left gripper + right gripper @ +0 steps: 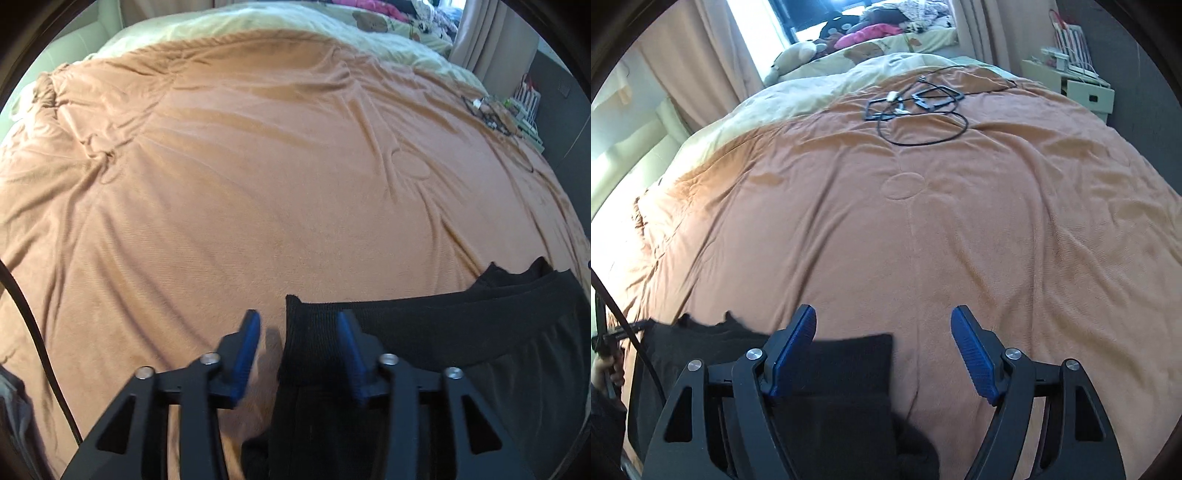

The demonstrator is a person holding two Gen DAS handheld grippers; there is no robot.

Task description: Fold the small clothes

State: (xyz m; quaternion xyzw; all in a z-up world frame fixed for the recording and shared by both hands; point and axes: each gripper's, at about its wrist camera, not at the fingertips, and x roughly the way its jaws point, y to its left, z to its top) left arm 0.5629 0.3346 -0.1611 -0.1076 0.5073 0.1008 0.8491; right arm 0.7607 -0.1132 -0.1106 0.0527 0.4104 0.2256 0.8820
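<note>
A black garment [443, 325] lies flat on the orange blanket [258, 184] at the near edge of the bed, its ribbed band along the top. My left gripper [299, 326] is open above the band's left corner, which lies between the blue pads [247, 347] without being pinched. In the right wrist view the same black garment [842, 365] fills the lower left. My right gripper [884, 323] stands wide open over its right corner, with the left pad [794, 347] above the cloth and the right pad above bare blanket [960, 240].
Black cables and small devices [916, 107] lie on the far part of the blanket. A white bedside unit [1086, 92] stands at the right. Plush toys and pillows [801, 51] pile up at the head. A hand [609, 369] holds the other gripper at the left edge.
</note>
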